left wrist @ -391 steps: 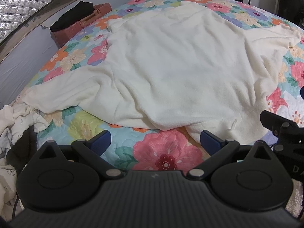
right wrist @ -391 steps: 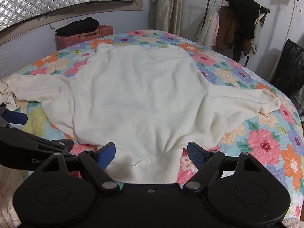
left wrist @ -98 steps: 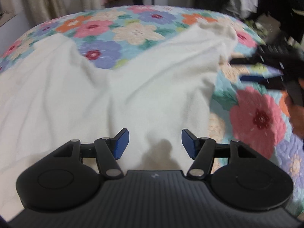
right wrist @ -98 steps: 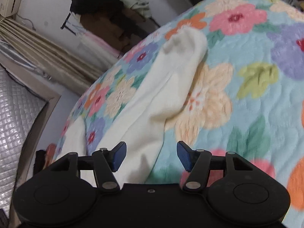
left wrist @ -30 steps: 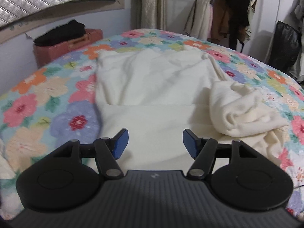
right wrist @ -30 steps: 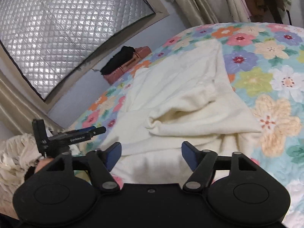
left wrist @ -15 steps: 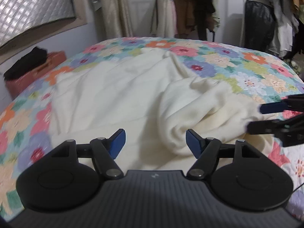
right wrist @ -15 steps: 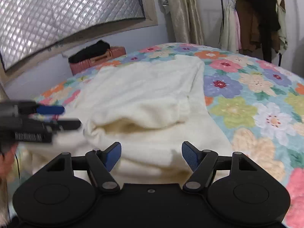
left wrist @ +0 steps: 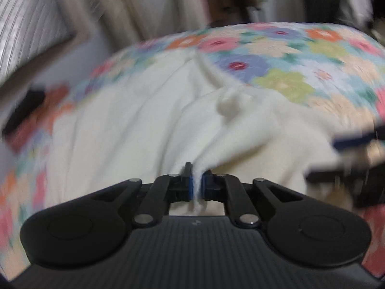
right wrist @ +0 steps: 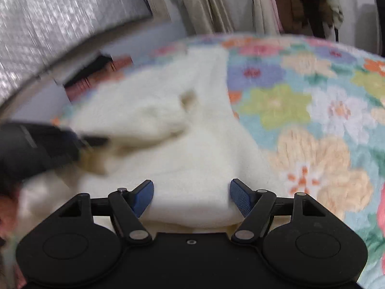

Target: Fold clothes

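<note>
A cream fleece garment (left wrist: 149, 120) lies partly folded on the floral bed quilt (left wrist: 300, 72), with one sleeve bunched on top. My left gripper (left wrist: 197, 185) is shut on a pinch of the cream fabric, which stretches up from the jaws. My right gripper (right wrist: 191, 197) is open, its blue pads either side of the garment's thick near edge (right wrist: 192, 207). The right gripper shows blurred at the right of the left wrist view (left wrist: 353, 142). The left gripper shows blurred at the left of the right wrist view (right wrist: 48, 144).
A reddish box with a dark cloth on it (right wrist: 96, 72) sits at the far left by the wall. Curtains and hanging clothes (right wrist: 300, 4) stand behind the bed. A quilted silver window cover (right wrist: 60, 24) fills the upper left. Both views are motion-blurred.
My left gripper has closed on the cream fabric; it was open half a second ago. Both grippers have moved closer to the garment and to each other. The right gripper stays open.
</note>
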{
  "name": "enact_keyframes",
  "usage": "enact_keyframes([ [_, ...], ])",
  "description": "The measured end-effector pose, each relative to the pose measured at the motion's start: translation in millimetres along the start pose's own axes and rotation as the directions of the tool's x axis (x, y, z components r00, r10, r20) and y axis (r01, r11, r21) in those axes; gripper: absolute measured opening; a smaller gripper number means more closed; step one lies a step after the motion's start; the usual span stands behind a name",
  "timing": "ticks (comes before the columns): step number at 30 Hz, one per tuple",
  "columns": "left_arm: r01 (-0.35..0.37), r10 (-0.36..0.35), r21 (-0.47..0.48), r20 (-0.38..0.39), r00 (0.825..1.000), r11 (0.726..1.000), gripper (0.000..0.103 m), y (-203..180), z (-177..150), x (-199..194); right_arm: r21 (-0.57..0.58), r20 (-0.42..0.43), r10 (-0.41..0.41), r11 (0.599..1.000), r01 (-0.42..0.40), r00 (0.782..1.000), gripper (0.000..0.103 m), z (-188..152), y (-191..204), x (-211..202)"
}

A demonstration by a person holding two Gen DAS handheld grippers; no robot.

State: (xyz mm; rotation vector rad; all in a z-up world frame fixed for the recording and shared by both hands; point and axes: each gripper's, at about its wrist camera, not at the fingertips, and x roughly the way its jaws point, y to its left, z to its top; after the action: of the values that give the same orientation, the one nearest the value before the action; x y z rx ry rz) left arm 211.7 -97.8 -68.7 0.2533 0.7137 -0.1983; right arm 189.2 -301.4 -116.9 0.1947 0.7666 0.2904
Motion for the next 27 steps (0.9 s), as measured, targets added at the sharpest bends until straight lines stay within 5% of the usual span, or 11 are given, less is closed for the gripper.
enact_keyframes([
  [6, -0.016, 0.011, -0.233, -0.020, 1.000, 0.972, 0.007, 59, -36, -21, -0.037, -0.016, -0.021, 0.999, 0.021, 1.000, 0.075, -1, 9, 1],
  [13, -0.038, 0.018, -0.487, -0.046, 0.999, 0.873, 0.010, 127, -79, -45, -0.092, -0.035, -0.059, 0.994, 0.056, 0.998, 0.075, -6, 14, 3],
  [15, -0.045, 0.018, -0.553, -0.054, 0.998, 0.832, 0.018, 146, -91, -52, -0.120, -0.039, -0.075, 0.990, 0.069, 0.996, 0.075, -6, 18, 2],
  [17, -0.052, 0.018, -0.616, -0.062, 0.998, 0.786, 0.037, 166, -103, -59, -0.133, -0.042, -0.084, 0.988, 0.078, 0.996, 0.075, -7, 21, 0],
  [22, -0.089, 0.074, -0.451, -0.051, 0.996, 0.888, 0.066, 186, -89, -75, -0.127, -0.054, -0.098, 0.988, 0.091, 0.994, 0.075, -4, 23, -2],
  [24, -0.088, 0.075, -0.442, -0.048, 0.996, 0.893, 0.077, 198, -88, -70, -0.097, -0.052, -0.096, 0.991, 0.090, 0.994, 0.076, -3, 23, -4],
  [27, -0.052, 0.031, -0.475, -0.051, 0.998, 0.878, 0.080, 210, -94, -46, 0.000, -0.032, -0.077, 0.997, 0.077, 0.996, 0.076, -5, 19, -8],
])
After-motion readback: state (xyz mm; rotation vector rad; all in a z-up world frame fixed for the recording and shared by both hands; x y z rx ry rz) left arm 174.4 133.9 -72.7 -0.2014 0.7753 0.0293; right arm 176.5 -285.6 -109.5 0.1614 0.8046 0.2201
